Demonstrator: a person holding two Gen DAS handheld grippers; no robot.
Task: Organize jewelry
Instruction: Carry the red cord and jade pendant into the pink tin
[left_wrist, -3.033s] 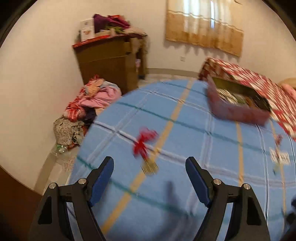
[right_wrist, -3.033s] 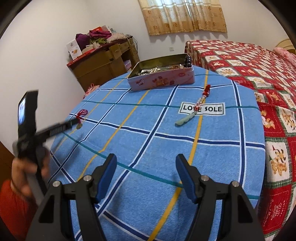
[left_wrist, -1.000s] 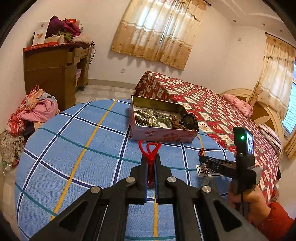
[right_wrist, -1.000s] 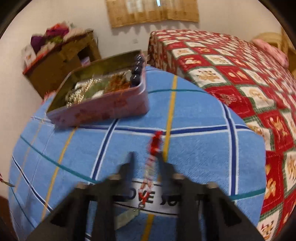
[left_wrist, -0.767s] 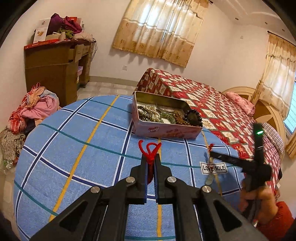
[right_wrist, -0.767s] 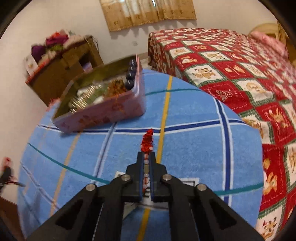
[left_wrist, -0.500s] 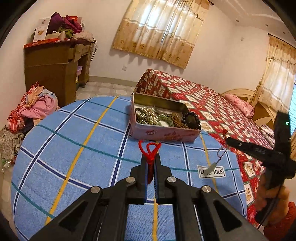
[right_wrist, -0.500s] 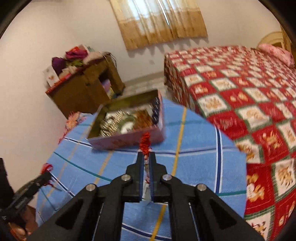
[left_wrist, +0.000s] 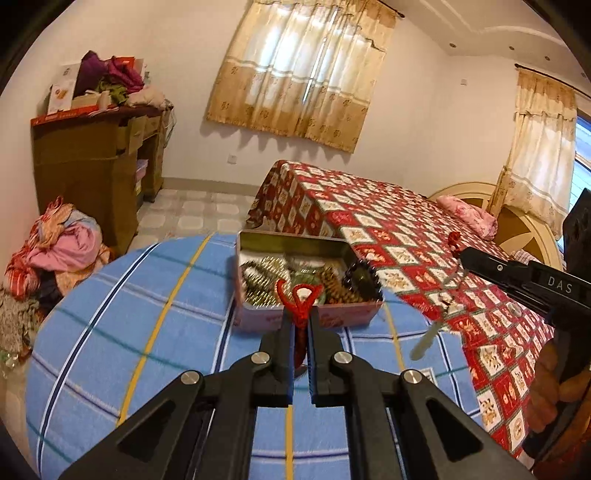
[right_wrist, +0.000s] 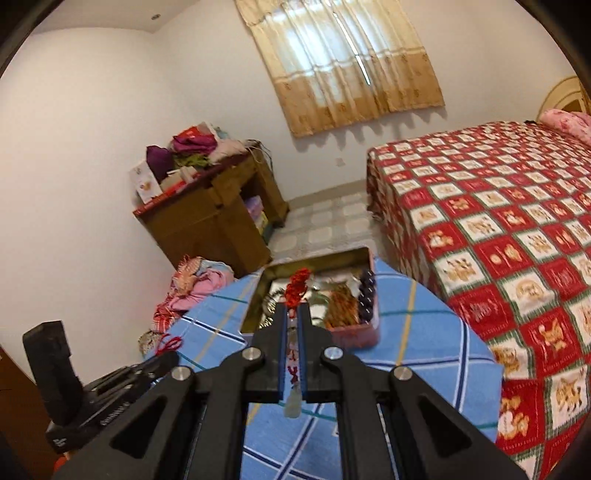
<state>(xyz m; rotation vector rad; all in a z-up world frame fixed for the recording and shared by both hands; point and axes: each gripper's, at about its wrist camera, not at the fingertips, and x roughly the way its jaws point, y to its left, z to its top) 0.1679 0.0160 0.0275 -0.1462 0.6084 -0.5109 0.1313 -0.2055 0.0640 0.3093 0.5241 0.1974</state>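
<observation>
Holding one piece each above the blue checked tablecloth (left_wrist: 110, 332), short of the open pink metal tin (left_wrist: 306, 319): left gripper (left_wrist: 302, 332) clamps a red knotted cord charm (left_wrist: 299, 299), right gripper (right_wrist: 291, 325) a red-tasselled beaded pendant (right_wrist: 295, 286). Both remain to be dropped among the beads already inside the tin.

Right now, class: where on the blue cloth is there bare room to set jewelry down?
Bare: the blue cloth left of the tin, and the strip before it. Crowded: the tin's inside, filled with beads.

White letters "DAS" stand on the black arm of the right gripper (left_wrist: 460, 258); nothing else reads clearly.
</observation>
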